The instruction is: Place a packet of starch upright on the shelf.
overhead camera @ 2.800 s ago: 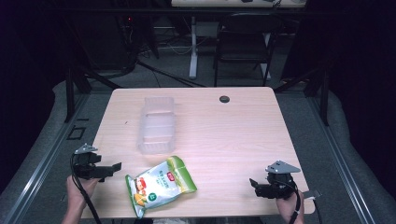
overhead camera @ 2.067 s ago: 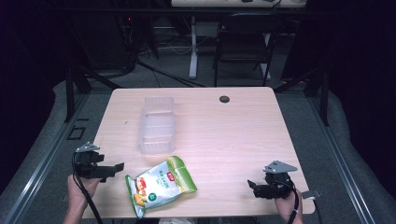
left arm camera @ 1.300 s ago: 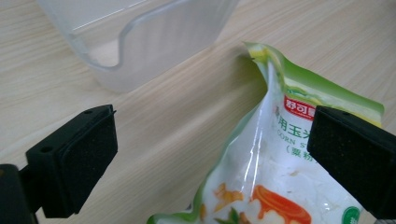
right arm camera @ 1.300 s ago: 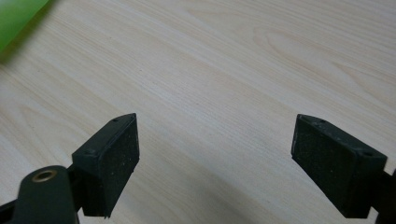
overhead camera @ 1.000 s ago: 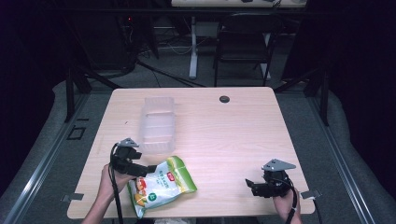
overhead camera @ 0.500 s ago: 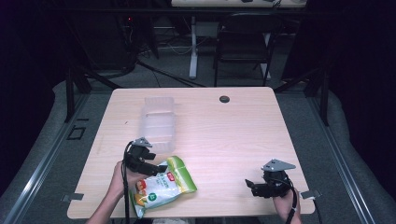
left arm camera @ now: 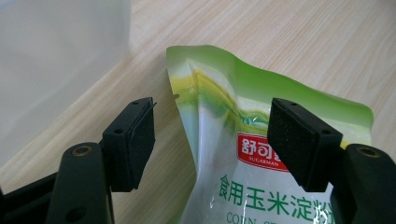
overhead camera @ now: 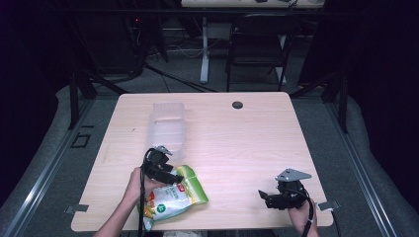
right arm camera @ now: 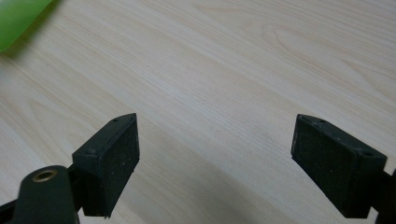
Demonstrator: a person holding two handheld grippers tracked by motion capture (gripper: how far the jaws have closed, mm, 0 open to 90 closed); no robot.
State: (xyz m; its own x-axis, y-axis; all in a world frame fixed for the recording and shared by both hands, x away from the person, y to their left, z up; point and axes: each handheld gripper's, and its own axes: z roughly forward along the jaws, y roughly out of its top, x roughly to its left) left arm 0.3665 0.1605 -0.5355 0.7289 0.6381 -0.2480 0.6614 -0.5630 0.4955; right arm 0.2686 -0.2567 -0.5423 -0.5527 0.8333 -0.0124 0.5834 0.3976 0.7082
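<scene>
Looking down from the high view, I am seeing my left gripper [overhead camera: 170, 177] sitting over the far left corner of the green bag [overhead camera: 173, 197]. The bag is lying flat near the near edge of the wooden table [overhead camera: 247, 143], a bit left of the middle. In the left gripper view, the bag's top edge [left arm camera: 261, 140] is lying between the two black pads [left arm camera: 133, 140]. The jaws have just been closing in, but they are standing partly apart. One pad is out past the bag's edge, over bare wood, with a gap between it and the bag. The other pad is sitting above the red label. I am not seeing them squeeze the bag.

A clear plastic box [overhead camera: 168, 126] is standing just beyond the bag, on the far side.

My right gripper [overhead camera: 276, 197] is resting low at the near right of the table, well apart from the bag. Its jaws are standing wide apart over bare wood, holding nothing.
</scene>
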